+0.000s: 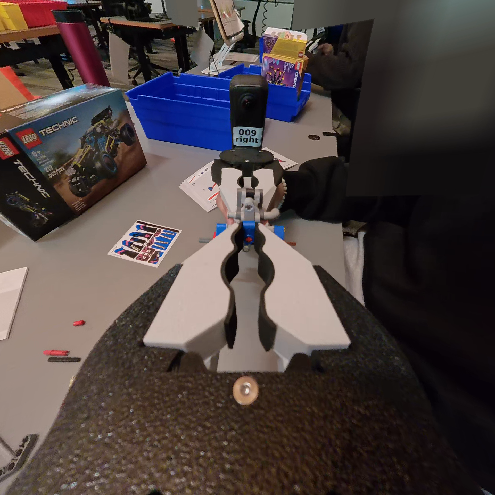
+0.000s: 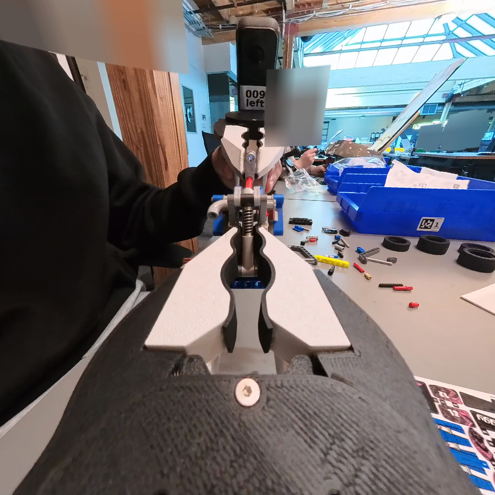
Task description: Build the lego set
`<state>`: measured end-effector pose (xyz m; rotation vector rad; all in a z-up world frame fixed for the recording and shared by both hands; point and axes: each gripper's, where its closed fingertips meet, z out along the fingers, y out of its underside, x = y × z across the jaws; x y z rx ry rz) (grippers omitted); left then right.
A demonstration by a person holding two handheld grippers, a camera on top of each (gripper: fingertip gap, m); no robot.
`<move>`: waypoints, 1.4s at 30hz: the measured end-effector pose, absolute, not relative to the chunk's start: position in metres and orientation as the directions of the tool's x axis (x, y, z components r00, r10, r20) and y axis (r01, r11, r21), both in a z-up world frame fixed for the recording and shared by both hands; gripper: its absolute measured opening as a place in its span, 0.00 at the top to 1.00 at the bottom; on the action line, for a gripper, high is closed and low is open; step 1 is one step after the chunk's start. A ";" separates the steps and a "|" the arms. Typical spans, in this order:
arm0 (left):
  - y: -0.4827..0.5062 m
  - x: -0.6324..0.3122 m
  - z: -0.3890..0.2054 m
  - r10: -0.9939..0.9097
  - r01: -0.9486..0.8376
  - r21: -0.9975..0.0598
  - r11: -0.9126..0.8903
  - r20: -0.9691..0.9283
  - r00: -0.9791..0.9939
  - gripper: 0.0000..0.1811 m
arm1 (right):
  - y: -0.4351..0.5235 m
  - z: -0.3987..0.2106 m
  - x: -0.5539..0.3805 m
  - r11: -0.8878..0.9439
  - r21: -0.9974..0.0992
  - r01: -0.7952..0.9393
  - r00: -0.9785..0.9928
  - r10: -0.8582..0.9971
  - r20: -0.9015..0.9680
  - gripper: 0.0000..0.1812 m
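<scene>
- Left wrist view: left tongs (image 1: 247, 235) pinched narrow on the blue end of the lego assembly (image 1: 249, 214), held off the tabletop (image 1: 107, 294), probably to steady it.
- Opposite, right tongs (image 2: 247, 233) clamped narrow on its grey spring strut (image 2: 247, 241), likely bracing for a push-fit.
- Loose parts (image 2: 348, 257) scattered near on the tabletop, within reach.
</scene>
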<state>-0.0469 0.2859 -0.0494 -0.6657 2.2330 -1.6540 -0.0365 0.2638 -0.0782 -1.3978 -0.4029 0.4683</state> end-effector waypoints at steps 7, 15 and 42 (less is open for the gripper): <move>0.288 -0.044 -0.058 -0.533 -0.213 -0.939 0.271 0.038 -0.846 0.98 | 0.269 -0.084 -0.036 0.076 -0.996 -0.036 0.863 0.505 0.008 0.97; 0.287 -0.036 -0.081 -0.516 -0.203 -0.921 0.333 0.002 -0.856 0.98 | 0.283 -0.105 -0.034 -0.073 -0.990 0.118 0.906 0.416 0.077 0.97; 0.299 -0.037 -0.092 -0.494 -0.115 -0.910 0.398 -0.107 -0.863 0.88 | 0.271 -0.116 -0.021 -0.120 -0.985 0.126 0.902 0.428 0.063 0.97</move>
